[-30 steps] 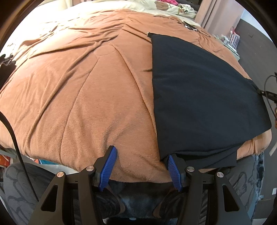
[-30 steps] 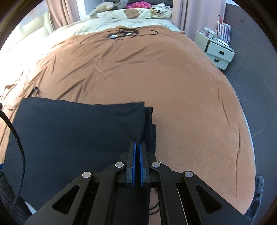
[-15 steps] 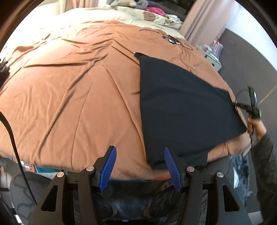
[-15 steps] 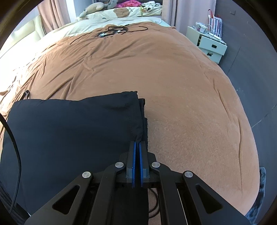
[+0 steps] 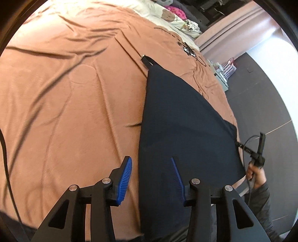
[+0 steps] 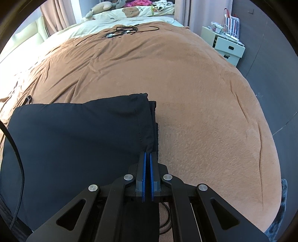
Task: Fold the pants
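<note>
Black pants (image 5: 182, 119) lie folded flat on a brown blanket (image 5: 74, 104) over a bed. In the left wrist view my left gripper (image 5: 151, 160) is open with its blue pads straddling the pants' left edge, holding nothing. In the right wrist view my right gripper (image 6: 148, 153) is shut on the pants (image 6: 74, 134) at their near right corner, where the layered hem bunches. The right gripper and the hand holding it also show in the left wrist view (image 5: 258, 158) at the pants' right corner.
A black strap (image 5: 147, 61) pokes out at the pants' far corner. Black cables (image 6: 123, 30) lie on the blanket near the pillows (image 6: 134, 12). A white bedside cabinet (image 6: 226, 44) stands right of the bed. The floor is dark grey.
My left gripper has moved forward from the bed's front edge over the pants' left edge, still open. The right gripper keeps its grip on the corner and has pulled it slightly nearer.
</note>
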`<state>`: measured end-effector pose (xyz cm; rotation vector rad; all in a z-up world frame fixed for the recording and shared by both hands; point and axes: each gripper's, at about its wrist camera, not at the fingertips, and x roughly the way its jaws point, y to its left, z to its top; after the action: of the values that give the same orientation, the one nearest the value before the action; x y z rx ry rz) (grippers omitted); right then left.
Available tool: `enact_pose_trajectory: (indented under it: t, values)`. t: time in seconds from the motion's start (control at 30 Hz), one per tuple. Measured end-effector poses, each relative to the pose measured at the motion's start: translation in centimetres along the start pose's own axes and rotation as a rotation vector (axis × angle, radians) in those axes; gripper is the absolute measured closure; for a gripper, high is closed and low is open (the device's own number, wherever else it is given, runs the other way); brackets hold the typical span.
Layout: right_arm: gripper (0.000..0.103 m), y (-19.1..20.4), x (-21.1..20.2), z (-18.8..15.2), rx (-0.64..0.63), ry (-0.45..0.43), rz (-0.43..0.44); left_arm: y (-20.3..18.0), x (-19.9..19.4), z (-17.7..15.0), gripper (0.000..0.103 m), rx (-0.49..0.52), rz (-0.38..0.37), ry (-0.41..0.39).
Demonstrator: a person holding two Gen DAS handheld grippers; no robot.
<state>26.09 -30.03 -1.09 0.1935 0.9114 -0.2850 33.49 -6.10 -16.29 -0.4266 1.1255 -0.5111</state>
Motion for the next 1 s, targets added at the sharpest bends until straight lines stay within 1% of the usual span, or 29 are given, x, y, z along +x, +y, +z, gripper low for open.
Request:
enact_pose_trajectory:
  t: [0.17, 0.27, 0.33, 0.4, 0.47, 0.53, 0.57, 0.6, 0.63, 0.67, 0.7, 0.8, 0.83, 0.9, 0.93, 0.97, 1.0]
  values:
    - [0.103, -0.4, 0.1, -0.3, 0.017, -0.003, 0.012, 0.4, 2.6, 1.5, 0.058, -0.028, -0.022, 0.046]
    - [0.103, -0.7, 0.1, -0.5, 0.023, -0.004, 0.026, 0.7, 3.9, 2.2, 0.058, -0.035, -0.007, 0.047]
    - [0.103, -0.8, 0.1, -0.6, 0.018, -0.004, 0.029, 0.8, 4.4, 2.5, 0.058, -0.046, -0.031, 0.054]
    - [0.103, -1.0, 0.0, -0.7, 0.019, -0.004, 0.033, 0.7, 4.9, 2.8, 0.059, -0.042, -0.025, 0.059]
    - [0.103, -1.2, 0.1, -0.7, 0.026, -0.004, 0.039, 0.8, 5.3, 3.2, 0.059, -0.053, -0.041, 0.067]
    - [0.103, -1.3, 0.1, -0.9, 0.036, -0.004, 0.047, 1.1, 5.5, 3.6, 0.065, -0.067, -0.061, 0.073]
    - [0.103, -1.4, 0.1, -0.9, 0.039, -0.005, 0.051, 1.1, 5.7, 3.6, 0.074, -0.071, -0.067, 0.079]
    - [0.103, -1.4, 0.1, -0.9, 0.041, -0.006, 0.055, 1.3, 6.0, 3.7, 0.08, -0.076, -0.07, 0.085]
    - [0.103, -1.6, -0.1, -0.9, 0.051, -0.011, 0.073, 1.3, 6.0, 3.6, 0.083, -0.077, -0.059, 0.083]
    - [0.103, -1.8, -0.4, -0.9, 0.065, -0.014, 0.096, 1.3, 6.1, 3.6, 0.091, -0.074, -0.045, 0.078]
    - [0.102, -2.0, -0.7, -0.9, 0.08, -0.018, 0.116, 1.1, 6.1, 3.5, 0.096, -0.065, -0.039, 0.074]
    - [0.101, -2.9, -2.2, -0.9, 0.114, -0.031, 0.166, 0.9, 5.9, 3.5, 0.098, -0.055, -0.031, 0.066]
    - [0.098, -3.2, -2.8, -0.9, 0.122, -0.04, 0.172, 0.9, 5.9, 3.5, 0.098, -0.056, -0.032, 0.065]
    - [0.079, -3.8, -3.6, -1.2, 0.131, -0.049, 0.179, 0.9, 5.7, 3.5, 0.099, -0.055, -0.033, 0.063]
    - [0.051, -4.0, -3.8, -1.4, 0.134, -0.046, 0.184, 0.8, 5.7, 3.6, 0.099, -0.052, -0.032, 0.062]
    - [0.032, -4.2, -3.9, -1.6, 0.133, -0.046, 0.183, 0.7, 5.6, 3.6, 0.099, -0.05, -0.031, 0.059]
    - [0.031, -4.4, -3.7, -1.9, 0.132, -0.041, 0.18, 0.7, 5.4, 3.6, 0.099, -0.047, -0.03, 0.056]
